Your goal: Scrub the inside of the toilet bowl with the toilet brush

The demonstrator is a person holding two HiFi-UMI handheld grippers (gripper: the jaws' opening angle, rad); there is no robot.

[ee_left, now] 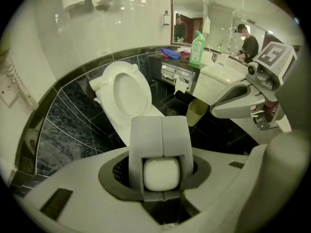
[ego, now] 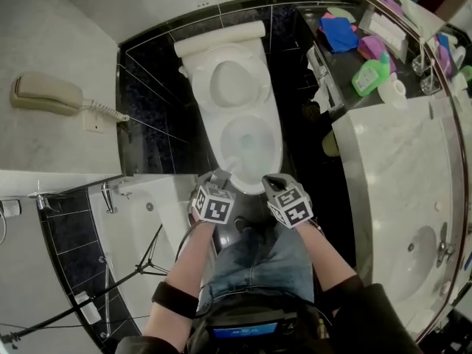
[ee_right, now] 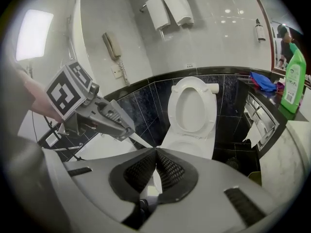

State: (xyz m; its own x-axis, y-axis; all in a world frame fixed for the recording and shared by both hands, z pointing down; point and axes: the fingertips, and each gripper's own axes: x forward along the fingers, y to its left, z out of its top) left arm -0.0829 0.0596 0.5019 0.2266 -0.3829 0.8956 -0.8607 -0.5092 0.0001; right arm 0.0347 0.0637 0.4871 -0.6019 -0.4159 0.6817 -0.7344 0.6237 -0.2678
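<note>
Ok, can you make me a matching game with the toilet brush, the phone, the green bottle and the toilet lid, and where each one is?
Things:
1. toilet brush
2. phone
3. green bottle
4. toilet lid

Places or states:
A. hanging on the wall
B. tipped up
C. gripped by the left gripper
D. standing on the dark counter

Pairs: 1-C, 2-A, 3-D, 4-B
</note>
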